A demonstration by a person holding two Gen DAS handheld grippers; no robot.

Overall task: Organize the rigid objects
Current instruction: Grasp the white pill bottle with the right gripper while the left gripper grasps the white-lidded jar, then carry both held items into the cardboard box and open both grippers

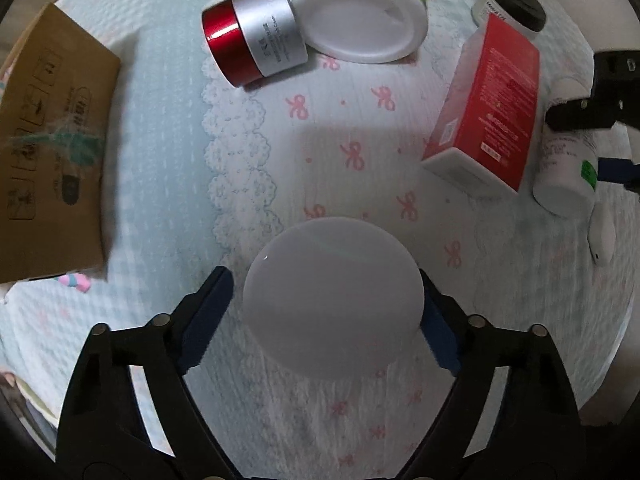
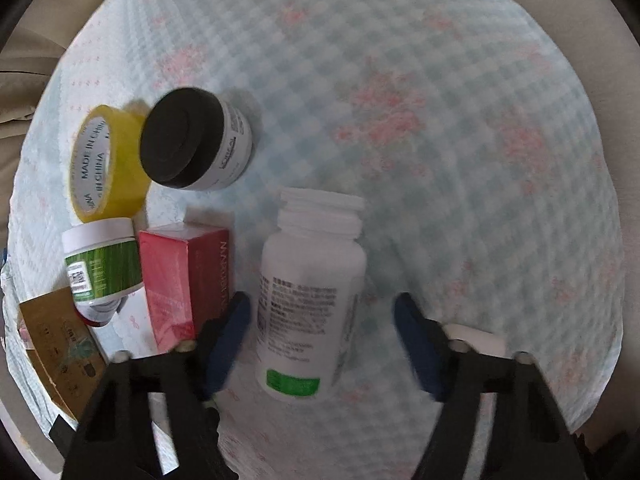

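Note:
My left gripper (image 1: 326, 300) holds a round white jar (image 1: 334, 294) between its blue pads, just above the bedspread. Ahead lie a red-and-silver cream jar (image 1: 254, 44), a large green-labelled white tub (image 1: 362, 20), a red box (image 1: 486, 104) and a black-lidded jar (image 1: 514, 0). My right gripper (image 2: 322, 316) is open around a white pill bottle (image 2: 308, 300) lying on the cloth; the left pad is near it, the right pad stands apart. The bottle (image 1: 566, 160) and right gripper also show at the right edge of the left wrist view.
A brown cardboard box (image 1: 52, 140) lies at the left. In the right wrist view a yellow tape roll (image 2: 104, 164), the black-lidded jar (image 2: 192, 140), a green-labelled jar (image 2: 102, 260) and the red box (image 2: 188, 280) cluster at the left. A small white case (image 1: 602, 236) lies right.

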